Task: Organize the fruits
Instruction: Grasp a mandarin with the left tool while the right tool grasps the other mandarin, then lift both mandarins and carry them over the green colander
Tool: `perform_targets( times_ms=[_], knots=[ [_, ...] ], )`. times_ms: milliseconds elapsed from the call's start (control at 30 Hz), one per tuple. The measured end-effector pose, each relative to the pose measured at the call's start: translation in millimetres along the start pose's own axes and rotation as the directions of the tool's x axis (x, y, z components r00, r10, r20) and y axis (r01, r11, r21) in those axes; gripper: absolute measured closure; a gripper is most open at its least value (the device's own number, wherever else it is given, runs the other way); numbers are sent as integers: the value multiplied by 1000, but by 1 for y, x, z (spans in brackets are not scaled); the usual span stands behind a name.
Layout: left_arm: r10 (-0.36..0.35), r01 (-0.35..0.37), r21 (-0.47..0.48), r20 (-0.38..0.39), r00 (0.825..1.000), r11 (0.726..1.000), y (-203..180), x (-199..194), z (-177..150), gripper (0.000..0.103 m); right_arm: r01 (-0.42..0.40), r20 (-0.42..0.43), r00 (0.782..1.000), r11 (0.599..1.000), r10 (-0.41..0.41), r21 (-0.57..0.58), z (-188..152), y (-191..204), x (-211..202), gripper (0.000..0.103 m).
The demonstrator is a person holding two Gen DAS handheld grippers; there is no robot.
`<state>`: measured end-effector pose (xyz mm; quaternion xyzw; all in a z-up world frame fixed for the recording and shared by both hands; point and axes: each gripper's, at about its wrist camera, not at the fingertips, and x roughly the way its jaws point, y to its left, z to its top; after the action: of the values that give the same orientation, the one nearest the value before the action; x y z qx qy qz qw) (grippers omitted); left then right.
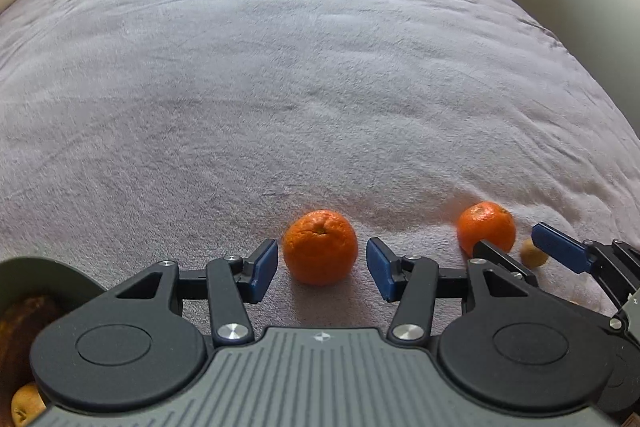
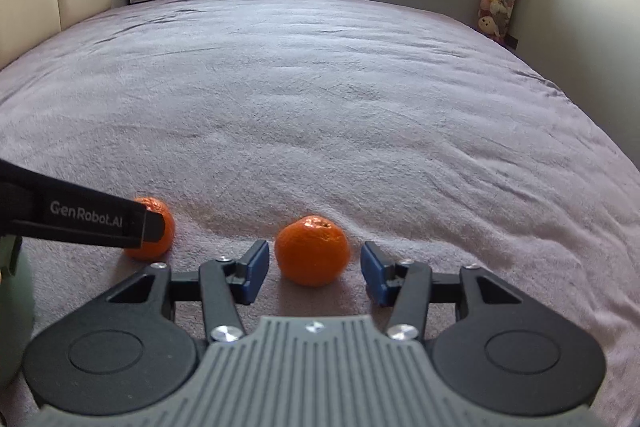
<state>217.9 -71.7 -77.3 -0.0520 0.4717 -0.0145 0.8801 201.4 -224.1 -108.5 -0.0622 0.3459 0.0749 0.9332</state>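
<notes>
Left tool stands released, a mandarin between its pads, untouched, on the bed. Right tool likewise straddles a second mandarin, gaps showing on both sides.

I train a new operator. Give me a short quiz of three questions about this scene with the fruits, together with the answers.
1. True or false: the jaws of the left gripper press on the orange between them.
2. The oranges lie on: A a table, B a bed, C a tray?
3. How many oranges does the left wrist view show on the bed?
Key: 1 false, gaps show on both sides; 2 B; 3 two, the second orange lies further right.
</notes>
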Motion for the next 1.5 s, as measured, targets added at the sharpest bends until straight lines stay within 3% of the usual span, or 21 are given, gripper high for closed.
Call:
perform_targets(
  times_ms=[333,533,900,1500],
  knots=[
    [-13,10,-51,-53,999,999,2,18,6,44,15,-10,1000,1000,-16,-21,-1,6,13,57],
    [-24,20,-61,-61,998,998,2,23,6,50,40,-21,999,999,-40,-17,-1,6,16,59],
    [-55,49,-91,-63,996,995,7,17,7,52,56,-28,998,998,-56,-4,1,7,10,62],
    [-92,95,-61,45,995,994,11,-81,-3,53,-11,5,1000,1000,11,17,28,13,-45,62]
  ],
)
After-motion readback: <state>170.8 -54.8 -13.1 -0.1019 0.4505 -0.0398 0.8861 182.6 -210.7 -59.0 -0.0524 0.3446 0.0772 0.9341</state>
